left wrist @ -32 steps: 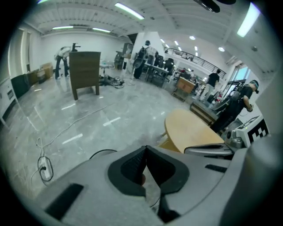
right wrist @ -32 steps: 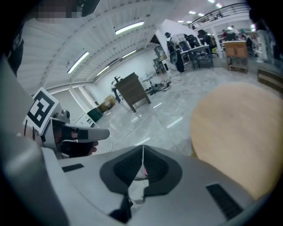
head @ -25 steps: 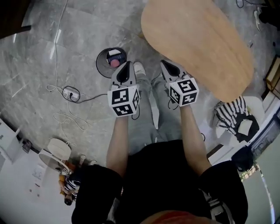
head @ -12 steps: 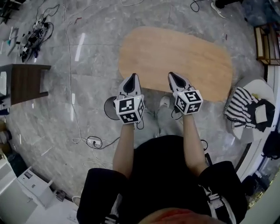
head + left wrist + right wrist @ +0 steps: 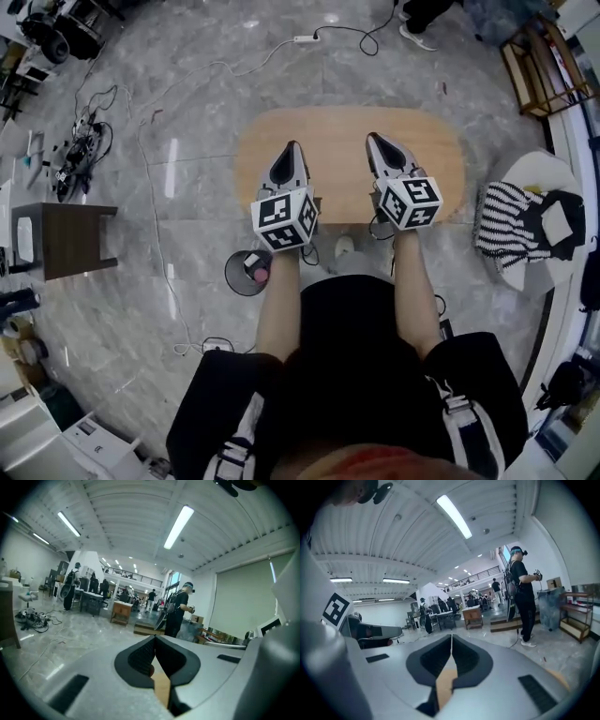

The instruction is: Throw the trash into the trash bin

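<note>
**Head view:** the left tool (image 5: 292, 146) and right tool (image 5: 373, 138) are held side by side above the near edge of the oval wooden desk (image 5: 436, 155). Both point toward the far side. The round trash bin (image 5: 231, 268) stands upright on the grey floor (image 5: 197, 216), just left of the left forearm, with its mouth facing up. The trash (image 5: 260, 276), a pink lump beside a pale scrap, lies inside. It is too small to show a long axis.

**Left gripper view:** the left tool (image 5: 154, 637) has its jaws pressed together at the tips, pinching nothing. A sliver of the desk (image 5: 162, 691) shows below them. A person (image 5: 178, 613) stands far off.

**Right gripper view:** the right tool (image 5: 451, 635) is likewise pressed together and holds nothing. The left tool (image 5: 370, 632) lies to its left.
</note>
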The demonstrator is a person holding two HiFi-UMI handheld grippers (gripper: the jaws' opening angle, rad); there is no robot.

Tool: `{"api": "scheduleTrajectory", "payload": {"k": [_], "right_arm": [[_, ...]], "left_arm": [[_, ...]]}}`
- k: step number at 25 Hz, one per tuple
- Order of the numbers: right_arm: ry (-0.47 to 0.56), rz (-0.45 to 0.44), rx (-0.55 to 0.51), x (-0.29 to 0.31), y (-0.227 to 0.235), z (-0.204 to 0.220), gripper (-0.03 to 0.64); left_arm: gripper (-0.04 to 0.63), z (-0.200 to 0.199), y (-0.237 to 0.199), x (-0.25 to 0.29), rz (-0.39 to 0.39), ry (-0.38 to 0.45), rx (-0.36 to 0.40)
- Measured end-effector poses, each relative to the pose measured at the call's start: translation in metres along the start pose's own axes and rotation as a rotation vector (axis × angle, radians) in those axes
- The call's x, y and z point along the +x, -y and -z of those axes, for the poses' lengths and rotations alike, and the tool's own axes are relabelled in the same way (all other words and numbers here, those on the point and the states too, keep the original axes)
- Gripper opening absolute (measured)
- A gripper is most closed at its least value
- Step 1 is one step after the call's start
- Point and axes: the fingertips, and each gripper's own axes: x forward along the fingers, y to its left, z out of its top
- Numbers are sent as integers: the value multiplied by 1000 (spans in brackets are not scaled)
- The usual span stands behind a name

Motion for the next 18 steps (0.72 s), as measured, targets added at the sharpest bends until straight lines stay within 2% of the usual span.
{"api": "scheduleTrajectory", "payload": {"k": [5,10,18], "right_arm": [[149,27,-31,-24,18,-74,15],[253,28,-84,-42,24,-133,15],[279,43,-148,-44,31,-154,13]], "left_arm": [[6,-57,56,9,76,115,53],[6,-104,98,11,141,223,99],[6,-131,126,20,197,282,145]]}}
